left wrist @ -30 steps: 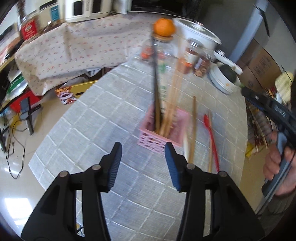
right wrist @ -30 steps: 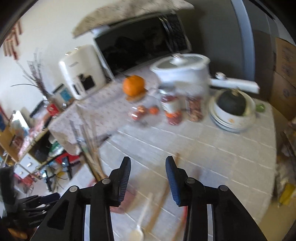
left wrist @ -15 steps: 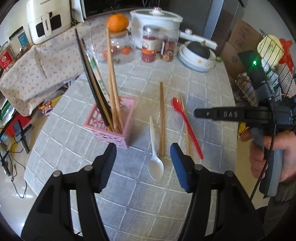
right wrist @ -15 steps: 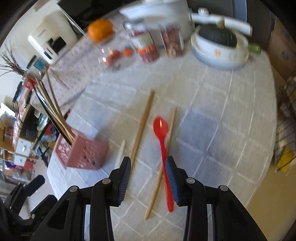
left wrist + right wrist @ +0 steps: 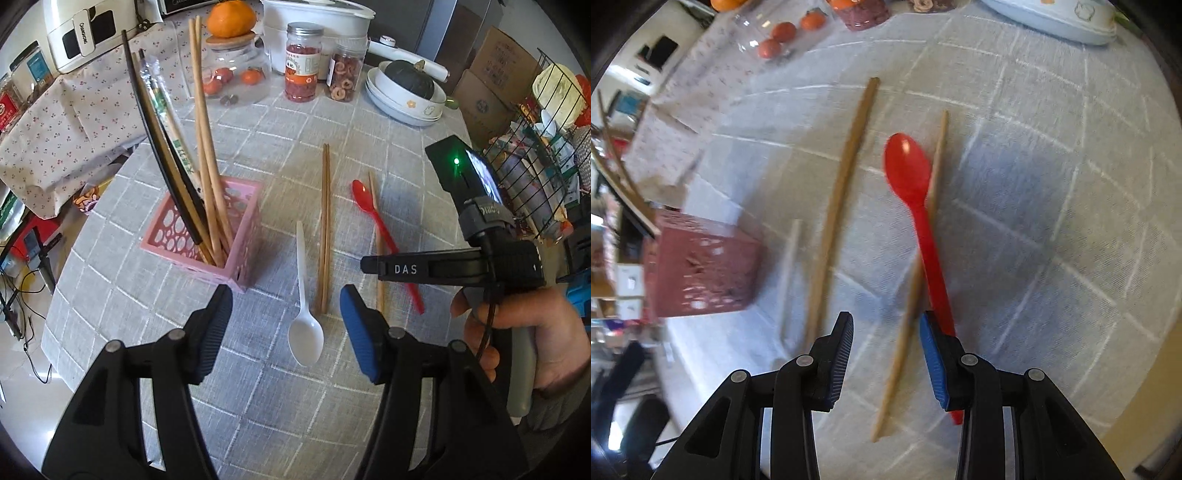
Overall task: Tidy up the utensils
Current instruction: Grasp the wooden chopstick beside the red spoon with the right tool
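Note:
A pink basket [image 5: 240,221] [image 5: 698,266] holds several upright chopsticks [image 5: 207,147]. On the grey checked cloth lie a white spoon [image 5: 306,332], a pair of brown chopsticks [image 5: 325,229] [image 5: 842,177], a red spoon [image 5: 384,229] [image 5: 919,206] and a single pale chopstick [image 5: 373,192] [image 5: 905,339]. My left gripper [image 5: 286,325] hangs open just above the cloth, with the white spoon's bowl between its fingers. My right gripper [image 5: 886,354] points down, open; the single chopstick runs between its fingers untouched, and the red spoon's handle passes behind the right finger.
At the back stand a glass jar [image 5: 236,77] topped by an orange, two food jars [image 5: 303,62], a white cooker and stacked bowls [image 5: 406,96] holding a dark squash. A wire rack [image 5: 543,147] stands off the table's right edge. A hand [image 5: 517,332] holds the right gripper's handle.
The left gripper swung right from the basket to over the white spoon, and its jaws widened. The right gripper tipped downward and sank toward the red spoon and the single chopstick.

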Demonstrator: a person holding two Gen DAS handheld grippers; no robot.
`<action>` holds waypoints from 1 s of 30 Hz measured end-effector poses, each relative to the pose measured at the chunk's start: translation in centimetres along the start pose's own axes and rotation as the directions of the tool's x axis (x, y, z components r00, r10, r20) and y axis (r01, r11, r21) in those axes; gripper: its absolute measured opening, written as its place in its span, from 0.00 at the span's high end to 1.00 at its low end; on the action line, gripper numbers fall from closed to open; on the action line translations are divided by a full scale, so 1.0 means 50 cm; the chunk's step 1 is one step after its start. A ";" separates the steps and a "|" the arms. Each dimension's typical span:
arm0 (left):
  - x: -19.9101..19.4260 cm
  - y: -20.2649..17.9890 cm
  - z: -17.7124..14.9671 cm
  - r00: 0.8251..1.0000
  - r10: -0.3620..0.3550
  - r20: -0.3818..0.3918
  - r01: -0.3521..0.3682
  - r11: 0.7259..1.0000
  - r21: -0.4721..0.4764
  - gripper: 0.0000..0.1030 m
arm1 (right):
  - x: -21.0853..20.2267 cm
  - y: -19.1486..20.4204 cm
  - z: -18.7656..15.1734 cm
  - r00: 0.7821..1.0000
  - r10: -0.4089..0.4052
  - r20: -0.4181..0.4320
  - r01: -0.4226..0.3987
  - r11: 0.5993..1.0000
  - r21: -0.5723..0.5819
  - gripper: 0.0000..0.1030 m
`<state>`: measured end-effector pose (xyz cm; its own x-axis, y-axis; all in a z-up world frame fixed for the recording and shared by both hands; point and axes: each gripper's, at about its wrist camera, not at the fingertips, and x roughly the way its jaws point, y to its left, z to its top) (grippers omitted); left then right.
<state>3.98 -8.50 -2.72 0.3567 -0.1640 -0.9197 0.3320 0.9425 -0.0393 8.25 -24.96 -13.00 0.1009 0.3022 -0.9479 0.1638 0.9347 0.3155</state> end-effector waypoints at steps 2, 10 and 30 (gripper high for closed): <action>0.004 -0.001 0.004 1.000 0.001 0.001 -0.001 1.000 -0.001 0.40 | -0.001 -0.004 0.006 1.000 0.005 0.009 -0.005 1.000 0.001 0.63; 0.018 -0.013 0.022 1.000 -0.013 0.006 0.013 1.000 0.002 0.40 | 0.013 0.015 0.021 0.995 -0.085 0.051 0.088 0.994 -0.065 0.84; 0.039 -0.069 0.070 1.000 -0.017 0.025 0.016 0.999 0.028 0.42 | -0.053 -0.046 -0.059 0.993 0.119 -0.024 -0.121 0.989 -0.089 0.93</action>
<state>6.56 -13.10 -3.00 0.3728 -0.1870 -0.9089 0.3620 0.9312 -0.0431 4.70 -27.37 -11.32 0.0961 0.4156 -0.9045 0.0621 0.9044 0.4221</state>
